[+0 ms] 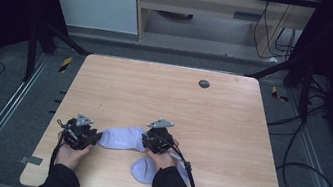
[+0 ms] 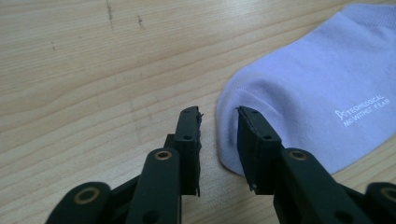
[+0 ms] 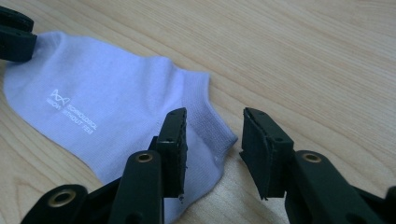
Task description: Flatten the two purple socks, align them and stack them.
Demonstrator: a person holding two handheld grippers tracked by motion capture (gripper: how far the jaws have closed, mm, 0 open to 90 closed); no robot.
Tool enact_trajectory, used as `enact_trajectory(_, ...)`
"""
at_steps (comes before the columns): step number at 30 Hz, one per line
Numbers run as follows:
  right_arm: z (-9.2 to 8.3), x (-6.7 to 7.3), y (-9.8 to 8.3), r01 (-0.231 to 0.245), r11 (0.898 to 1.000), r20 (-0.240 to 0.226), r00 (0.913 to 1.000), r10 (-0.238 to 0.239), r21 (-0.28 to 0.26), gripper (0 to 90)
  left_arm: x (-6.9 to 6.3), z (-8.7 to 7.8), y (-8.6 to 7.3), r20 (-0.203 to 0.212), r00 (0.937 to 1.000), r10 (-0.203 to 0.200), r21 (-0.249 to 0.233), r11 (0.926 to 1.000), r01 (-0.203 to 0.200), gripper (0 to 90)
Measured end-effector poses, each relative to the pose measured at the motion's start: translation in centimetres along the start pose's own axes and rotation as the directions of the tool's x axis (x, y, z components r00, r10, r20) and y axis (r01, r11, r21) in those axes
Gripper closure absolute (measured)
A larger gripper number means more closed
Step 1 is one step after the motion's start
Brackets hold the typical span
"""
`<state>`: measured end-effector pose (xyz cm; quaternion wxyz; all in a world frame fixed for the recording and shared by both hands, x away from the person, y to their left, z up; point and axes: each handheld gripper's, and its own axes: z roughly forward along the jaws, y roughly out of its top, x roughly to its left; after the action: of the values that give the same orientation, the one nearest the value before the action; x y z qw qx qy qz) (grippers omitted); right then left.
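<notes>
Lavender sock (image 1: pixel 122 138) flat on surface (image 1: pixel 210 125); left gripper (image 2: pixel 218 133) and right gripper (image 3: pixel 212 140) part-open astride opposite ends, seemingly unpinched, poised for lifting.

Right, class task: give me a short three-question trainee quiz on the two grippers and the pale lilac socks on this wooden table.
1. True or false: the left gripper already pinches the pale lilac cotton sock with white lettering.
2. Which end of that sock lies between the right gripper jaws: A the ribbed cuff, B the rounded toe?
3. Where does the second pale lilac sock lie?

Key
1. False: the jaws straddle the sock's rounded end, gap visible.
2. A.
3. On the light wooden table, near its front edge, beside the person's right hand.
</notes>
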<state>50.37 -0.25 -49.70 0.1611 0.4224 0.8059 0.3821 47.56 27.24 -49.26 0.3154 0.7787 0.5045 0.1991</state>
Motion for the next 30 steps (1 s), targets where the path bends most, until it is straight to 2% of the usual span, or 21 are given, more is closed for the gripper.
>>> enact_trajectory(6,0.4,0.0,-0.3,0.01,1.0,0.002,0.9999,-0.01,0.022,67.1,-0.2,0.1,0.0,0.018,0.9997,-0.013,0.006,0.9999,0.013,77.0)
enact_trajectory(12,0.3,0.3,-0.3,0.012,1.0,0.004,0.9999,-0.012,0.022,83.7,-0.5,0.1,0.2,0.022,0.9996,-0.02,0.016,0.9997,0.02,86.6)
enact_trajectory(13,0.2,0.3,-0.3,-0.011,1.0,-0.003,0.9999,0.012,0.026,86.1,-0.4,0.0,0.2,0.024,0.9993,-0.028,0.013,0.9995,0.027,87.2)
enact_trajectory(16,0.0,0.2,-0.2,-0.017,1.0,-0.013,0.9998,0.018,0.017,86.5,-0.4,-0.4,0.3,0.029,0.9989,-0.038,-0.006,0.9992,0.038,87.4)
enact_trajectory(18,-0.8,0.0,0.0,-0.023,1.0,-0.028,0.9994,0.023,-0.013,86.7,-0.3,-1.0,0.5,0.04,0.9979,-0.051,-0.034,0.998,0.053,87.5)
enact_trajectory(20,-1.0,0.0,0.1,-0.025,1.0,-0.031,0.9992,0.024,-0.02,86.7,-0.2,-1.4,0.5,0.047,0.9974,-0.055,-0.047,0.9972,0.058,87.5)
enact_trajectory(24,-2.8,-0.2,0.6,-0.02,0.998,-0.055,0.9983,0.017,-0.054,86.8,-0.4,-2.2,0.8,0.065,0.9962,-0.059,-0.074,0.9952,0.063,87.5)
enact_trajectory(26,-3.2,-0.2,0.7,-0.017,0.998,-0.06,0.9981,0.013,-0.061,86.8,-0.7,-2.6,1.0,0.073,0.9954,-0.063,-0.085,0.994,0.069,87.6)
enact_trajectory(30,-4.8,-0.5,0.8,-0.008,0.997,-0.08,0.9968,0.001,-0.078,86.8,-1.9,-3.3,1.5,0.082,0.9958,-0.041,-0.111,0.9925,0.05,87.6)
